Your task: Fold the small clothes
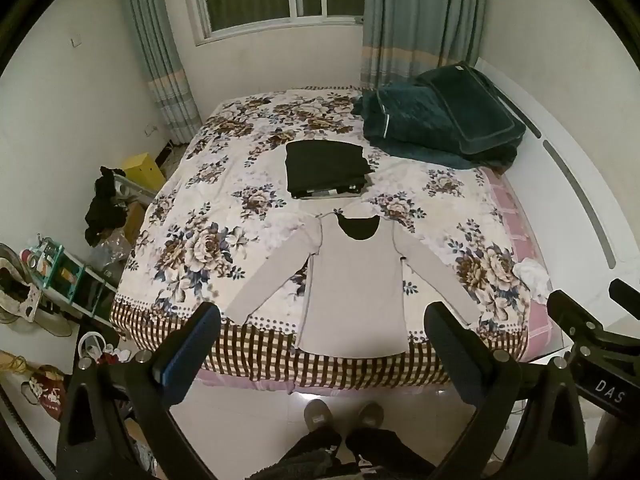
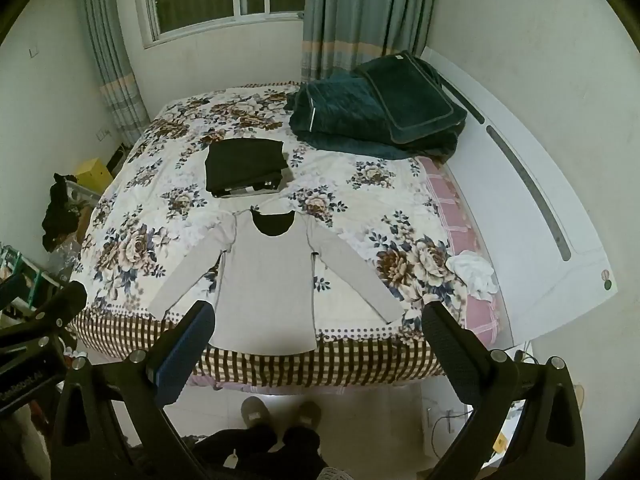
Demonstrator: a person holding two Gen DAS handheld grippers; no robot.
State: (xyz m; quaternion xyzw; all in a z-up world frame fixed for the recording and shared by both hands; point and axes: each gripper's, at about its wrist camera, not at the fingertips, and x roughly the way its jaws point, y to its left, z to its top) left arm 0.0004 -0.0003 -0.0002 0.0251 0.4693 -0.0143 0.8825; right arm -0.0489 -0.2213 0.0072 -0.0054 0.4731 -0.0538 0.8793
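Note:
A light grey long-sleeved top (image 1: 354, 280) (image 2: 266, 276) lies flat on the floral bed cover, sleeves spread to both sides, hem at the bed's near edge. Behind it sits a stack of folded dark clothes (image 1: 326, 168) (image 2: 244, 166). My left gripper (image 1: 324, 316) hangs open, high above the near edge of the bed, with nothing between its fingers. My right gripper (image 2: 320, 314) is open too, at about the same height, and empty. In the left wrist view the right gripper's body (image 1: 588, 328) shows at the right edge.
The bed (image 1: 188, 216) (image 2: 360, 204) fills the room's middle. A dark green quilt and pillow (image 1: 444, 120) (image 2: 380, 112) lie at its far right, a white crumpled cloth (image 2: 474, 274) at the right edge. Clutter and a shelf (image 1: 60, 272) stand on the left floor. A person's slippered feet (image 1: 344, 416) are below.

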